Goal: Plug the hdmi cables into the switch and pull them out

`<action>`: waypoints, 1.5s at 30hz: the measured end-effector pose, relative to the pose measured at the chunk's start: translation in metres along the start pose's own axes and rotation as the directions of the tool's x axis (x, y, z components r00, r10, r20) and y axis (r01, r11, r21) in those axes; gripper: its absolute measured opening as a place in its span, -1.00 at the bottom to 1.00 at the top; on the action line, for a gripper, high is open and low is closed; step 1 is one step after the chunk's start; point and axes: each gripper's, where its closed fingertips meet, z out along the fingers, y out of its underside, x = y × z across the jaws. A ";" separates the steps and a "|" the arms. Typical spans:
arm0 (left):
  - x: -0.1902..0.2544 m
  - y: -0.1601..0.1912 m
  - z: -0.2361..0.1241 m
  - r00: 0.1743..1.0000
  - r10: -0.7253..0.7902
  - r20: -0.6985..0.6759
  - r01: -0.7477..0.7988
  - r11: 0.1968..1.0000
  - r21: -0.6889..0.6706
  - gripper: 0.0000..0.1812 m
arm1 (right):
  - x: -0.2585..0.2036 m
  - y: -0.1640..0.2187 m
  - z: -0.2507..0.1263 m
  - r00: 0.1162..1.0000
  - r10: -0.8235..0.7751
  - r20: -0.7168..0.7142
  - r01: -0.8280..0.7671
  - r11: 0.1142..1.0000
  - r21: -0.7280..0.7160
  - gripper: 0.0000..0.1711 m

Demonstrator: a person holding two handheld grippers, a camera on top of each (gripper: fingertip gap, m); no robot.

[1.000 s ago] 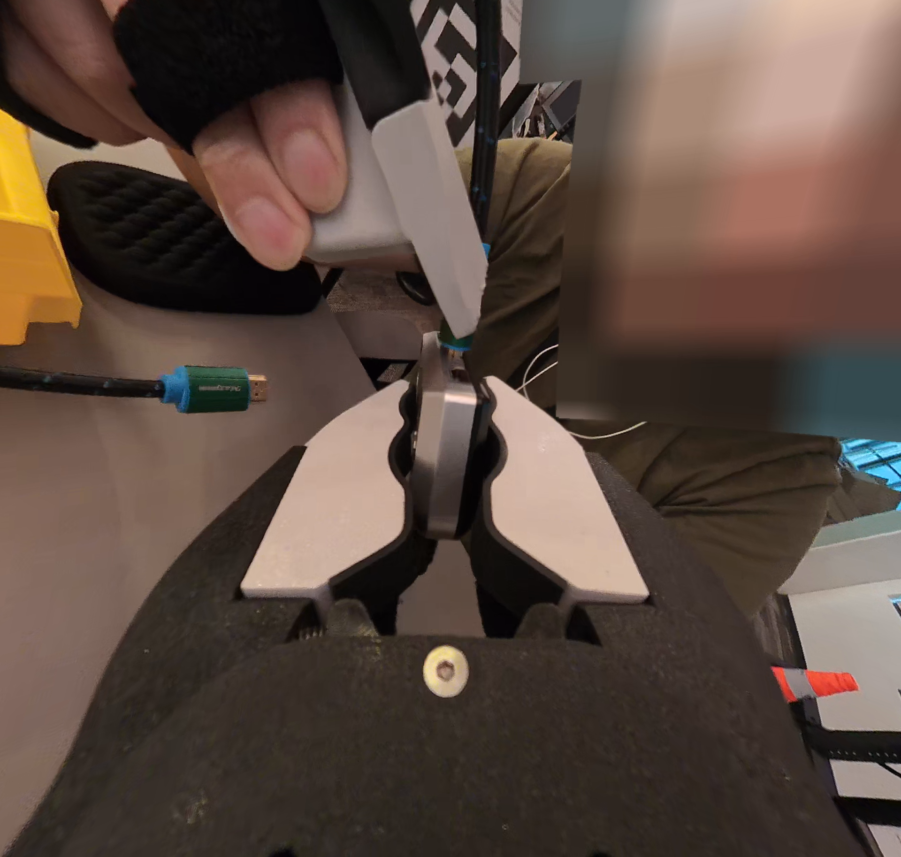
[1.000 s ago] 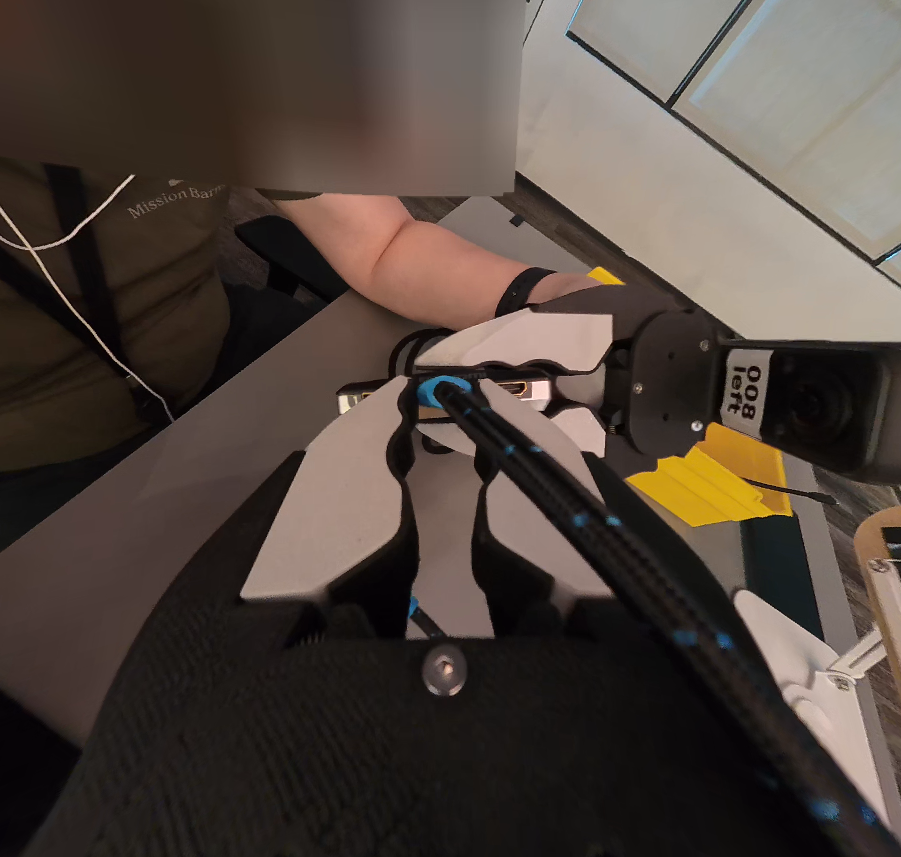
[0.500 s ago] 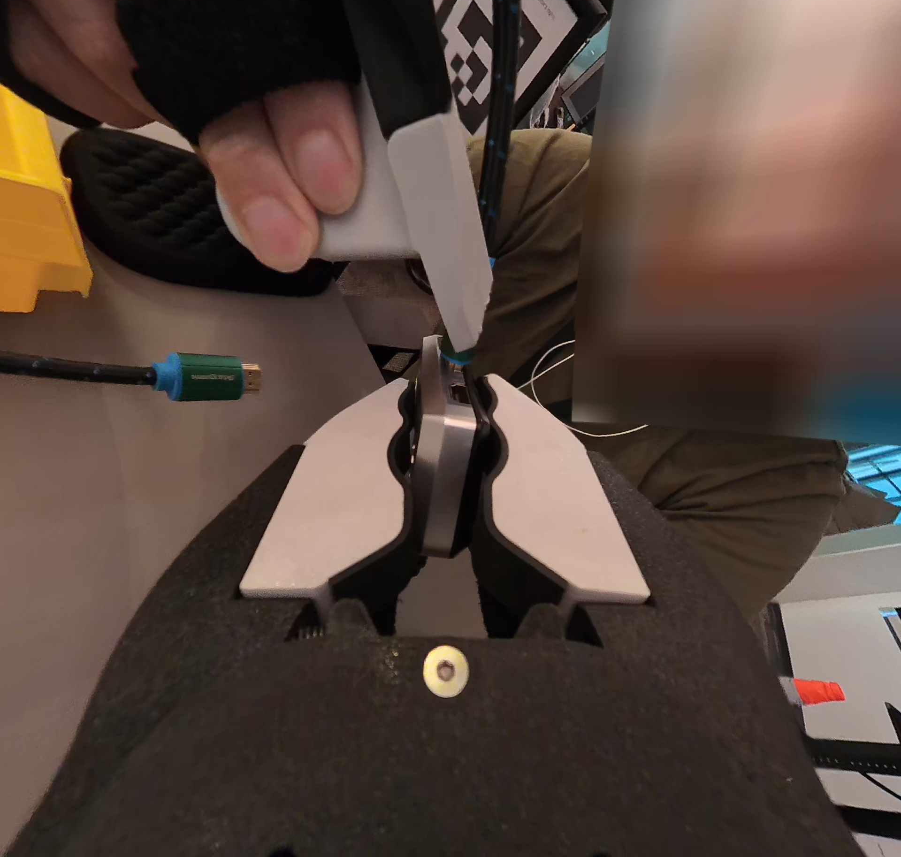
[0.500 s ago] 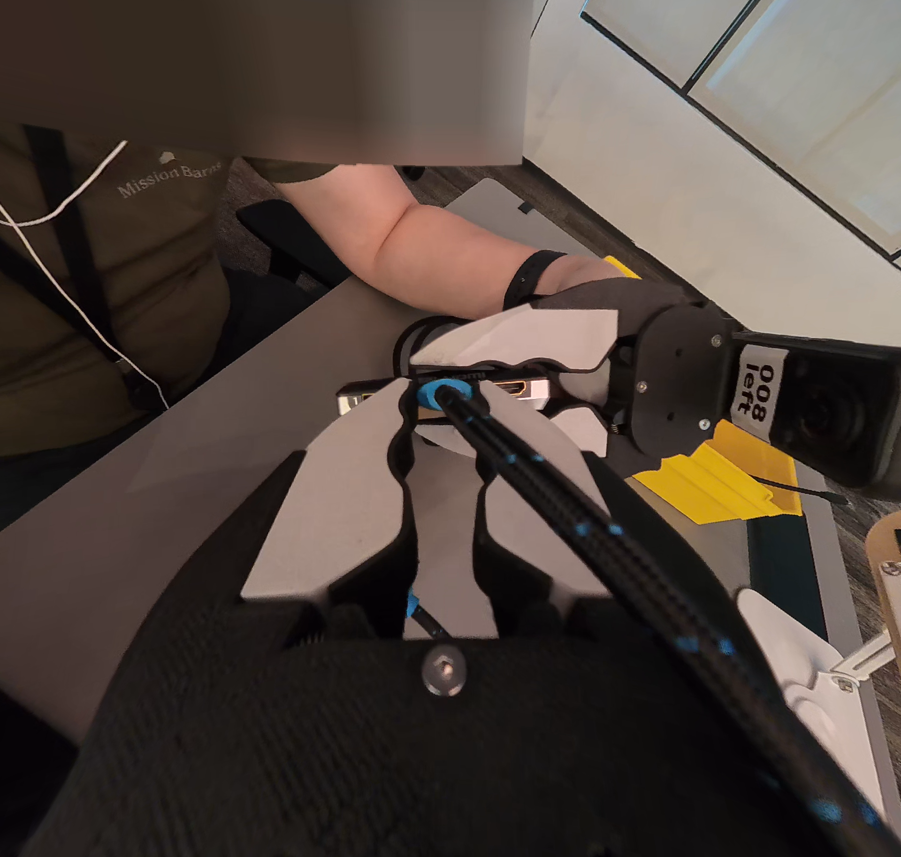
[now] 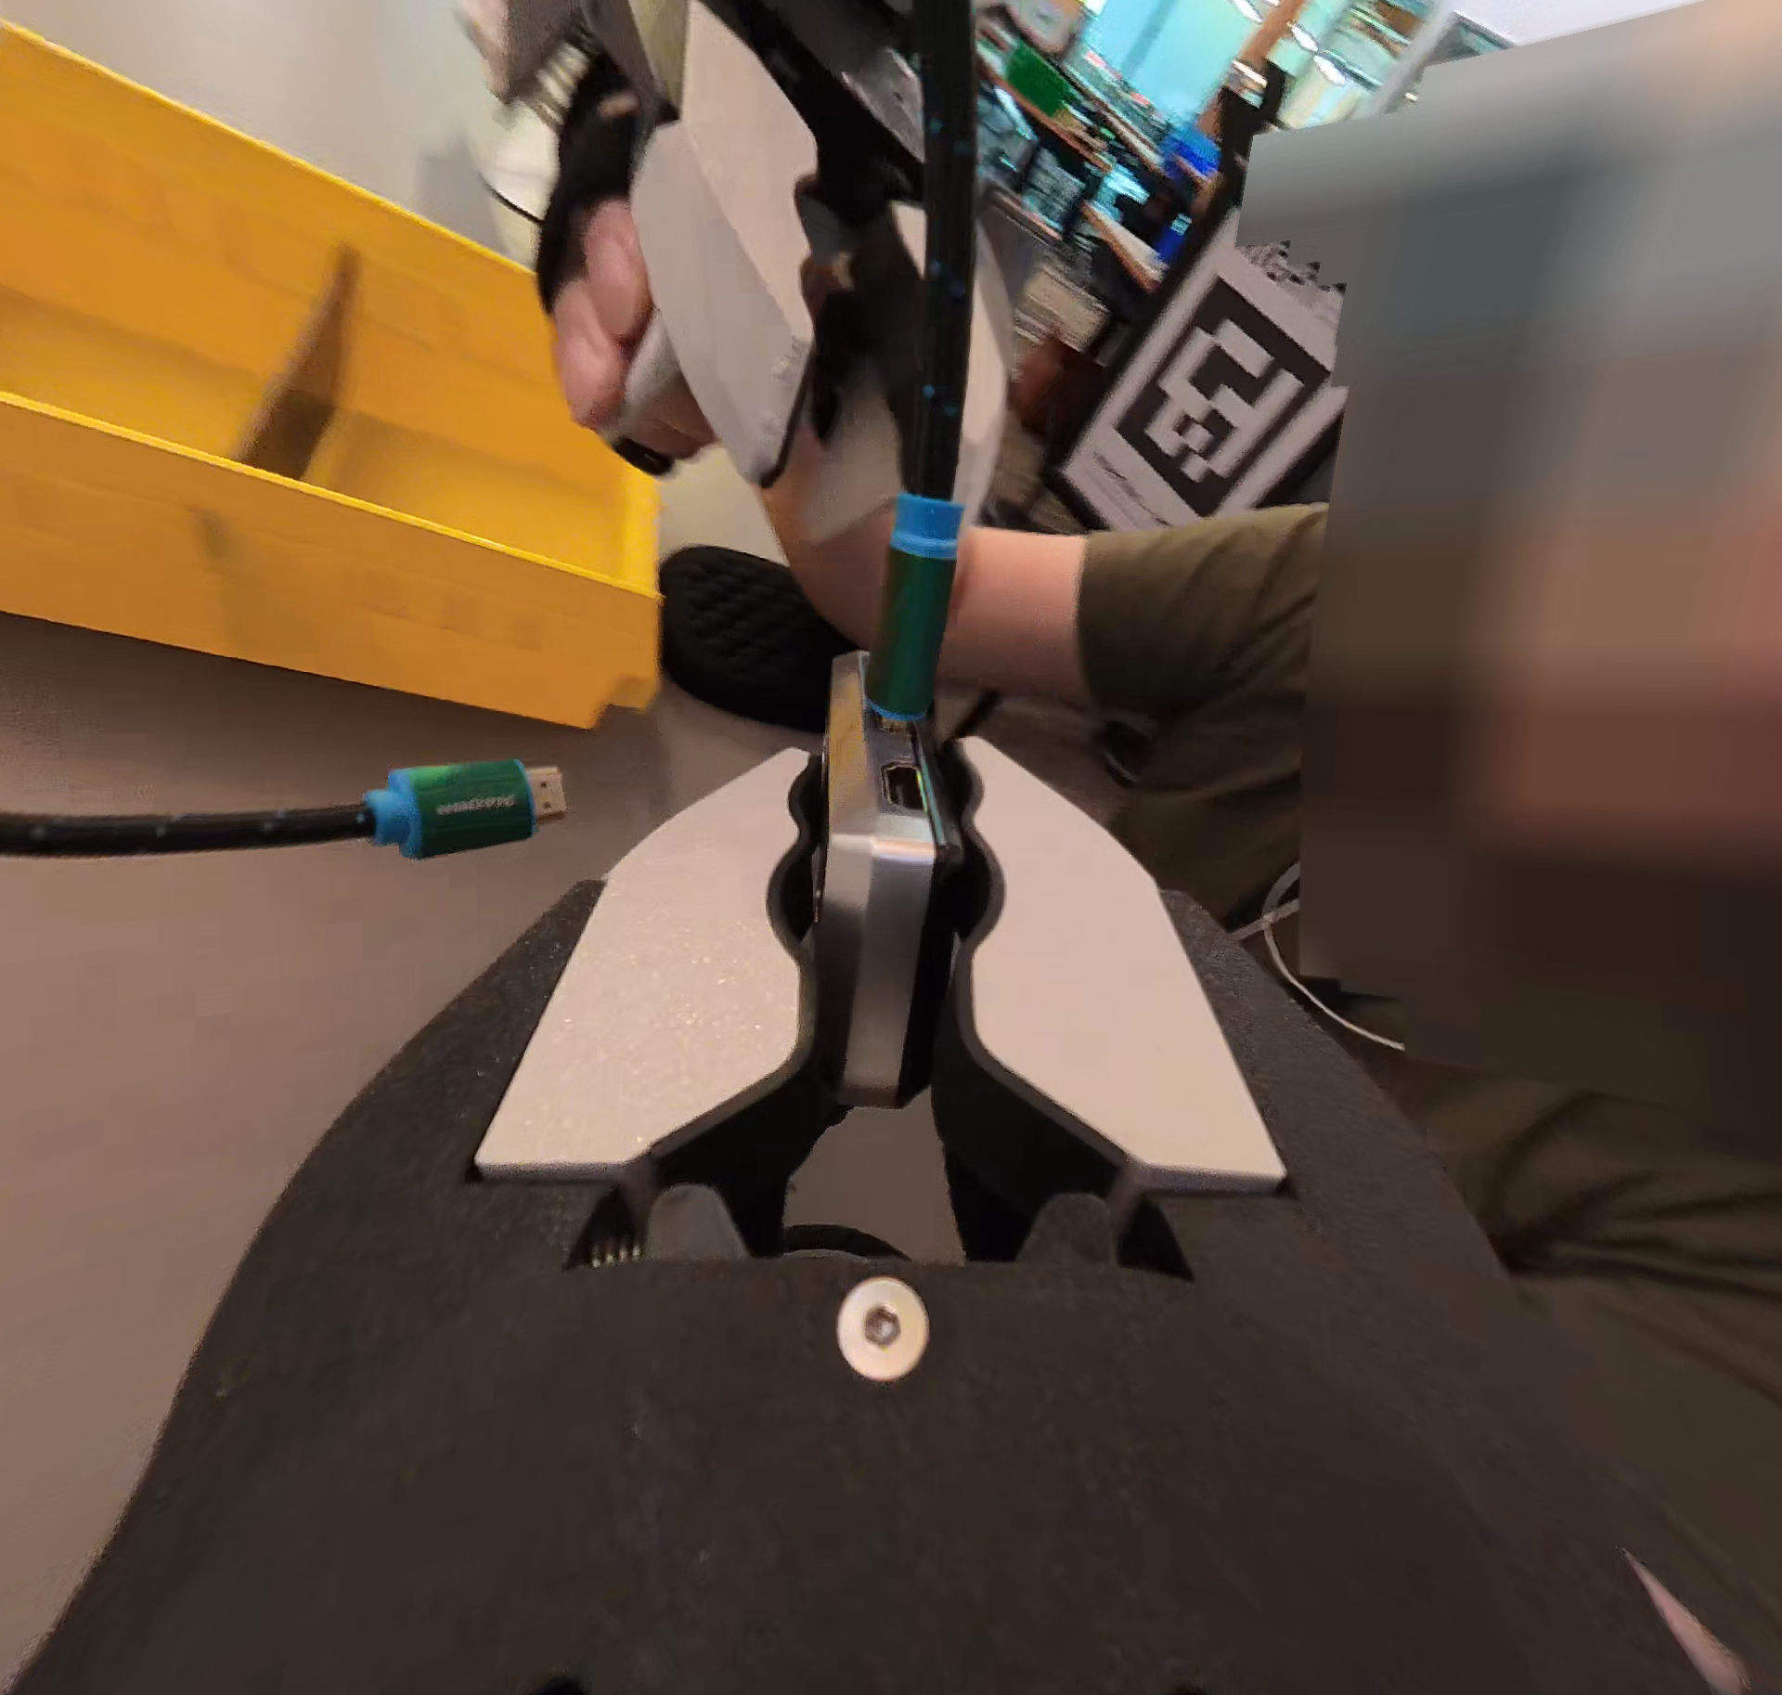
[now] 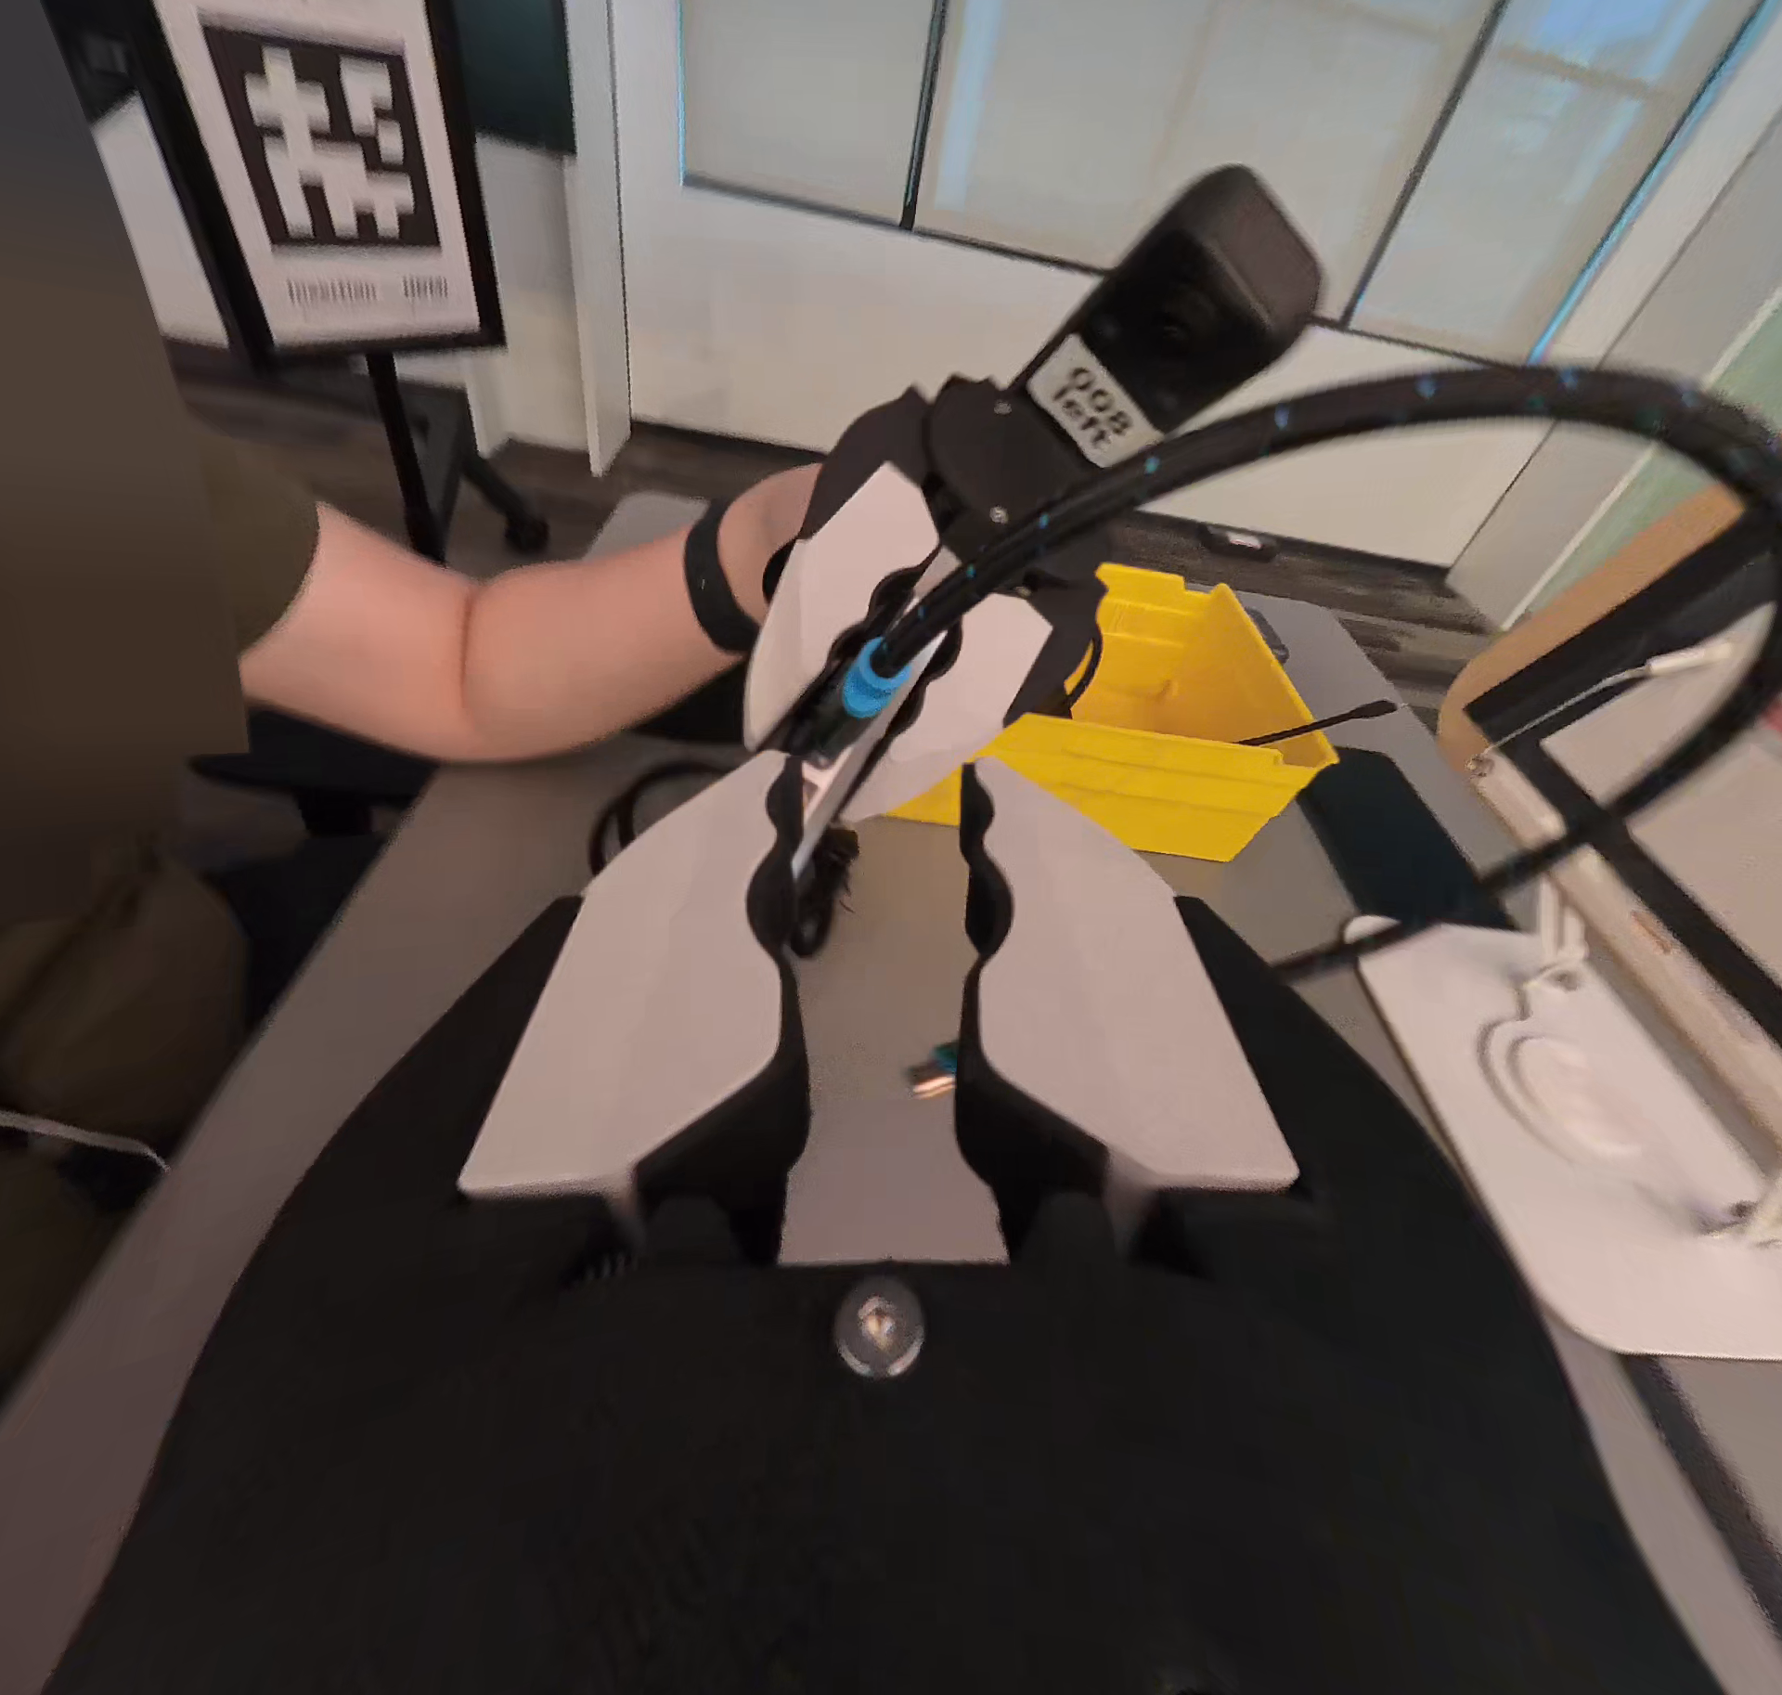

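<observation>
Switch (image 5: 873, 916) port shows only left-side; right hand-held gripper (image 6: 873, 839) gapes.

I see the switch (image 5: 873, 935), a slim silver box, standing on edge above the grey table (image 5: 193, 1022); one green-and-blue HDMI plug (image 5: 906, 622) sits seated in its top port, black braided cable rising; second identical plug (image 5: 461, 807) lies flat on the table left of the switch, unplugged.

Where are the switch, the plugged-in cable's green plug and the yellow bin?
switch (image 5: 873, 954), left wrist view, its grey edge between the fingers.
plugged-in green plug (image 5: 908, 631), left wrist view, its green barrel.
yellow bin (image 5: 289, 588), left wrist view, its front wall.
</observation>
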 end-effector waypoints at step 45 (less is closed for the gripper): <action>0.011 -0.057 -0.070 0.933 0.098 0.347 -0.216 0.922 0.321 -0.51 | 0.078 -0.090 -0.211 0.656 0.223 -0.721 0.355 0.753 0.555 -0.76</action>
